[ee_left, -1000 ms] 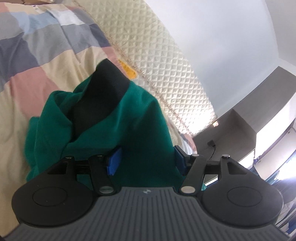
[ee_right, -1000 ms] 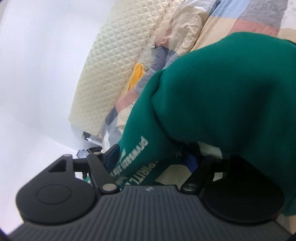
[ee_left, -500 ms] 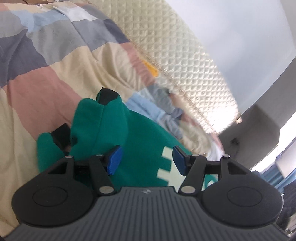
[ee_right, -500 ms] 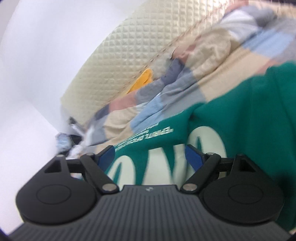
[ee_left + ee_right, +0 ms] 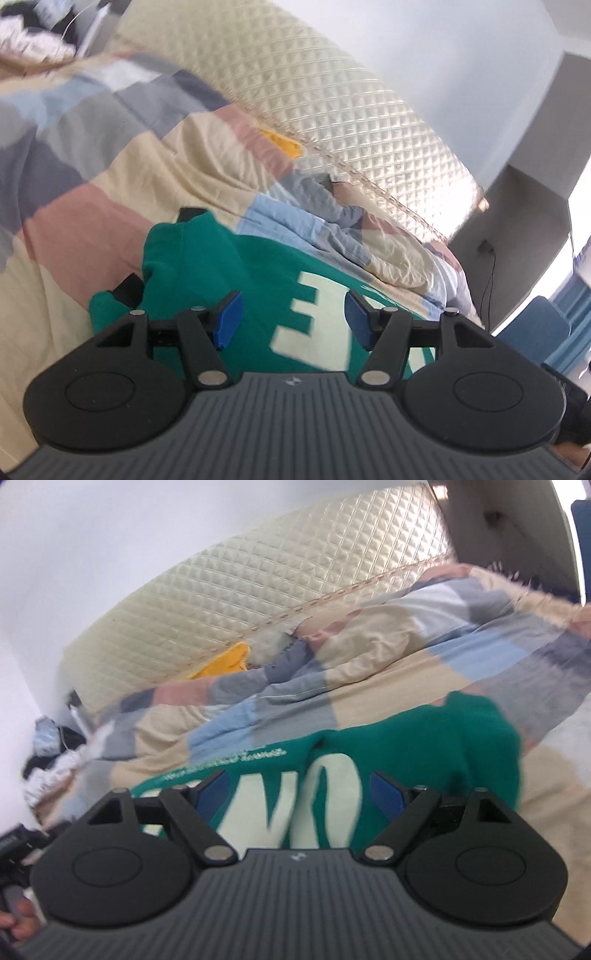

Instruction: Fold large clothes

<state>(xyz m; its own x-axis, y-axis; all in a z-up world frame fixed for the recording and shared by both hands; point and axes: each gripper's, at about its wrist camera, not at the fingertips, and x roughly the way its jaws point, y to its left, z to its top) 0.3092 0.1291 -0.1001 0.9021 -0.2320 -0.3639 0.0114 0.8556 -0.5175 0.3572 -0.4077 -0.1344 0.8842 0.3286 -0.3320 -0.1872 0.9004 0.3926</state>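
Note:
A green sweatshirt (image 5: 207, 273) with large cream letters lies on the checked bedspread (image 5: 110, 147). Its left part is bunched, with black cuffs (image 5: 127, 290) showing. My left gripper (image 5: 291, 321) hovers above the cream print, open, its blue pads (image 5: 229, 319) touching nothing. In the right wrist view the same sweatshirt (image 5: 443, 746) lies flat with cream letters and small print. My right gripper (image 5: 299, 794) is open above it, nothing pressed between its blue pads (image 5: 386, 792).
A quilted cream headboard (image 5: 332, 110) runs behind the bed, with crumpled bedding (image 5: 332, 657) and a yellow item (image 5: 225, 661) at its foot. A grey cabinet (image 5: 517, 206) and blue chair (image 5: 535, 328) stand right. Clutter (image 5: 48, 746) lies beside the bed.
Both grippers held green cloth a second ago; the sweatshirt now lies on the bed and both stand open above it. Both views have rolled, and the cream print has come into sight.

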